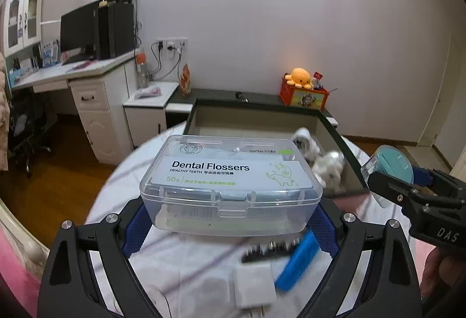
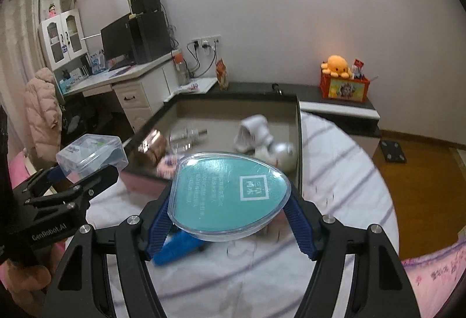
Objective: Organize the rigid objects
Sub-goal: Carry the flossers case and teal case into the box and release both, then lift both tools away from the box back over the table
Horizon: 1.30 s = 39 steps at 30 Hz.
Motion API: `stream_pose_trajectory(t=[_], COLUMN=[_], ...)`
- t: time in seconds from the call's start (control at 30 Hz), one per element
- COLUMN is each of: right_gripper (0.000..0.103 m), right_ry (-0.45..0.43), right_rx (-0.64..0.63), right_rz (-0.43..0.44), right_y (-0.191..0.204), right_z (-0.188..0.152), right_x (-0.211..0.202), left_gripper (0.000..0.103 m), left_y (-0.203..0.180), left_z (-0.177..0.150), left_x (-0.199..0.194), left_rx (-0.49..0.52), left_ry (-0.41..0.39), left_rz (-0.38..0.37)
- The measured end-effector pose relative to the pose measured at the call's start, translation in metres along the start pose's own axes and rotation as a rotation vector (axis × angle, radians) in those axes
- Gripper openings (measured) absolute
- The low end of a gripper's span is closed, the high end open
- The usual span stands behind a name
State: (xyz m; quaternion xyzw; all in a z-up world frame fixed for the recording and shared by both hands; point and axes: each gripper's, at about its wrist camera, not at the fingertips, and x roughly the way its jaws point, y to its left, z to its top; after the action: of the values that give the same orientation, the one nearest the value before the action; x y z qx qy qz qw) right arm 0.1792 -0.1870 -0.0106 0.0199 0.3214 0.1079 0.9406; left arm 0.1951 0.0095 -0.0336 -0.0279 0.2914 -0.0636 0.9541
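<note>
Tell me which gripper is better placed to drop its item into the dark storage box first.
Probably the right gripper. Its teal case already hangs at the near rim of the storage box. The left gripper holds the dental flossers box further back over the bed.

Both grippers are raised side by side, fingers pointing the same way. The left gripper point(image 1: 230, 213) has its blue-padded fingers point(image 1: 137, 226) spread wide and pressed against a held load. To its right, the right gripper point(image 2: 230, 219) clamps likewise, a bare hand point(image 1: 437, 274) gripping its handle.
</note>
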Motion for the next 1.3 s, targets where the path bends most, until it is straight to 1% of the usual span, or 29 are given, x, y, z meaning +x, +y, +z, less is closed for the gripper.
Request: stream_pose_trajectory(t=[0.2,0.33,0.47,0.63,0.73,0.87,0.93,0.97,1.0,1.23,1.3], right_gripper=[0.072,0.072,0.072,0.072,0.072,0.072,0.078,0.081,0.081,0.082,0.084], right_ry=[-0.006,0.018,0.069,0.141,0.174,0.182,0.161,0.150,0.143,0.126,0.117], right_rx=[0.007,0.019,0.043,0.080,0.122,0.131,0.157,0.167,0.168,0.170,0.169], right_rz=[0.013,0.005,0.000,-0.013,0.000,0.005,0.020,0.022,0.021,-0.004,-0.016], right_y=[-0.003,-0.009,-0.016,-0.028,-0.038,-0.042,-0.046,-0.048,-0.049,-0.047,-0.046], right_z=[0.034,0.051,0.058,0.053,0.046,0.043,0.045,0.046,0.048,0.048,0.046], right_x=[0.019,0.043,0.072,0.106,0.118,0.119,0.114,0.111,0.109,0.094,0.088], left_gripper=[0.093,0.093,0.093,0.093,0.093,0.094,0.097,0.098,0.099,0.102,0.103], left_y=[-0.004,-0.004,-0.007,-0.014,-0.017,-0.018,-0.019,-0.019,-0.020,-0.013,-0.012], left_z=[0.028,0.045,0.051,0.045,0.039,0.038,0.037,0.036,0.035,0.035,0.033], left_x=[0.017,0.037,0.065,0.105,0.117,0.122,0.121,0.120,0.118,0.096,0.085], left_rx=[0.019,0.024,0.033,0.048,0.053,0.066,0.077,0.074,0.072,0.043,0.042], left_ry=[-0.029,-0.031,0.013,0.101,0.132,0.156,0.166,0.164,0.164,0.129,0.110], left_rz=[0.010,0.017,0.020,0.017,0.024,0.037,0.038,0.024,0.015,0.027,0.043])
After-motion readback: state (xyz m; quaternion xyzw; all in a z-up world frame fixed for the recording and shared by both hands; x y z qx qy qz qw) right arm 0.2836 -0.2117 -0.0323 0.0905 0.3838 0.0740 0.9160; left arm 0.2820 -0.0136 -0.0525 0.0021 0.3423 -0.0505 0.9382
